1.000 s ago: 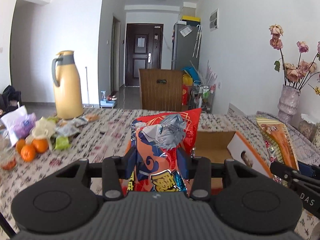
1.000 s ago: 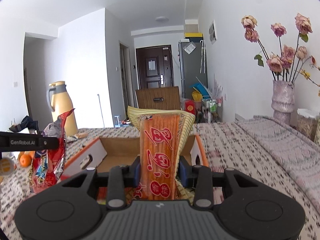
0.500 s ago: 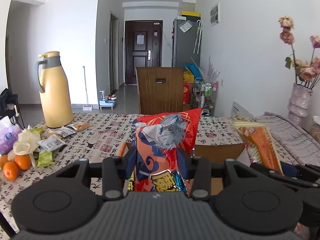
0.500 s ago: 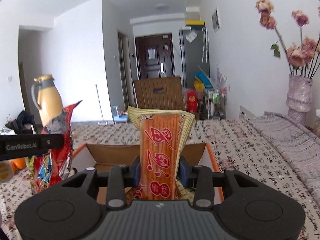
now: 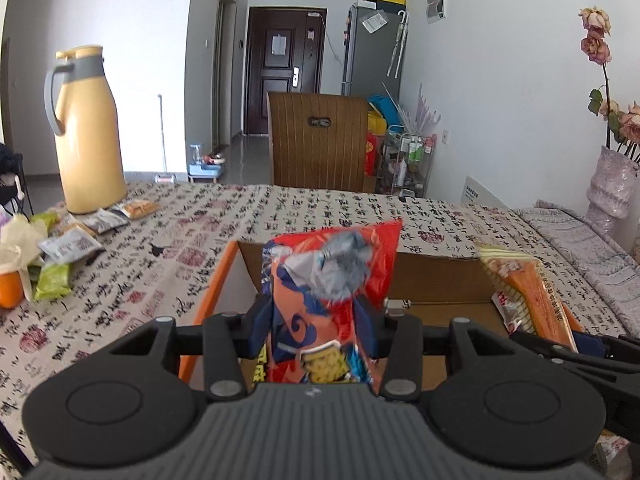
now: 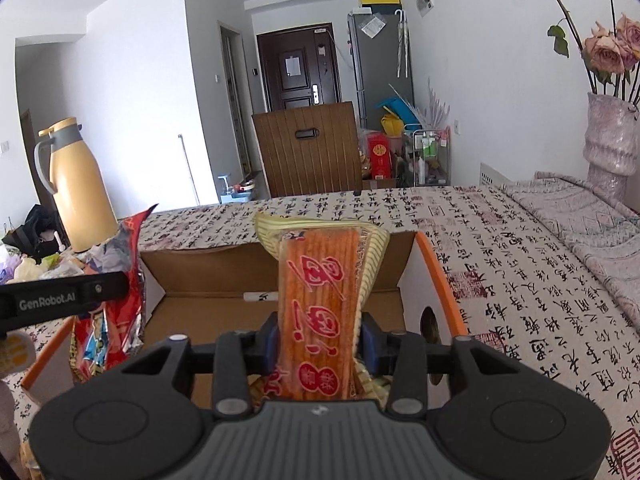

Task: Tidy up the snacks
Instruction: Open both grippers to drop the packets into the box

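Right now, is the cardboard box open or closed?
Open. The cardboard box has no lid over it, and its brown inside floor and back wall show behind the orange snack packet.

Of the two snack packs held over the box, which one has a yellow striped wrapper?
The orange pack between the right gripper fingers, whose jaws are opening; the left gripper has a red and blue bag.

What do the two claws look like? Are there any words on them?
Both are matte black plastic. Near each camera sits a grey ribbed block, flanked by two round black discs and angular arms with small silver screws. The left claw and right claw have dark blue pads inside their fingers. Seen from the right wrist camera, the left claw's finger reads "GenRobot.AI" in pale letters. No cables or sleeves show.
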Demonstrator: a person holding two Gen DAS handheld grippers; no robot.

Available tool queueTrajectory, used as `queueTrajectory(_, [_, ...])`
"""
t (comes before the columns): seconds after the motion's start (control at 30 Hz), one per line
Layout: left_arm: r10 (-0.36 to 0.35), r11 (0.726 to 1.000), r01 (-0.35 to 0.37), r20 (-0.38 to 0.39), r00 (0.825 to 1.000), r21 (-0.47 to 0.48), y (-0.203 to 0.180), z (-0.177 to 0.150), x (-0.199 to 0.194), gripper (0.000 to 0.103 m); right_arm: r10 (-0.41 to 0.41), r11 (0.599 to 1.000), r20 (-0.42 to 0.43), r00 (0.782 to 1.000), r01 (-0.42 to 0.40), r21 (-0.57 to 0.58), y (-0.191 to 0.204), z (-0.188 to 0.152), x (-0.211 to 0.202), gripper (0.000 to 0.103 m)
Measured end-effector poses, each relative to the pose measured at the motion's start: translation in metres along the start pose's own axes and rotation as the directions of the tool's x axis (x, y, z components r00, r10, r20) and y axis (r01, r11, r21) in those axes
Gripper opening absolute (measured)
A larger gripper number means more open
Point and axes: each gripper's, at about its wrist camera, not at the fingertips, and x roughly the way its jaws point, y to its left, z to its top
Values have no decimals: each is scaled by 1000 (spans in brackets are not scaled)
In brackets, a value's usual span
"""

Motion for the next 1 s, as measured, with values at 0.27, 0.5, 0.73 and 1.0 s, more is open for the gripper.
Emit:
queueTrajectory(0.27, [20,1000,-19,53,998,-19,2,0,-13,98,-42,999,30,999,41,10,-3,-1,-9,87])
queueTrajectory(0.5, [45,998,-43,48,998,-41,5,4,-15,103,-62,997,45,997,60,37,-9,1,-13,101])
queueTrajectory(0.73, [47,998,-45,50,998,-39,4,10,-24,103,-64,997,67,996,61,44,-10,7,-20,102])
queueTrajectory(1.0, [78,997,-79,80,994,-1,1,15,-47,103,-52,998,122,991,48,32,-5,14,-49,102])
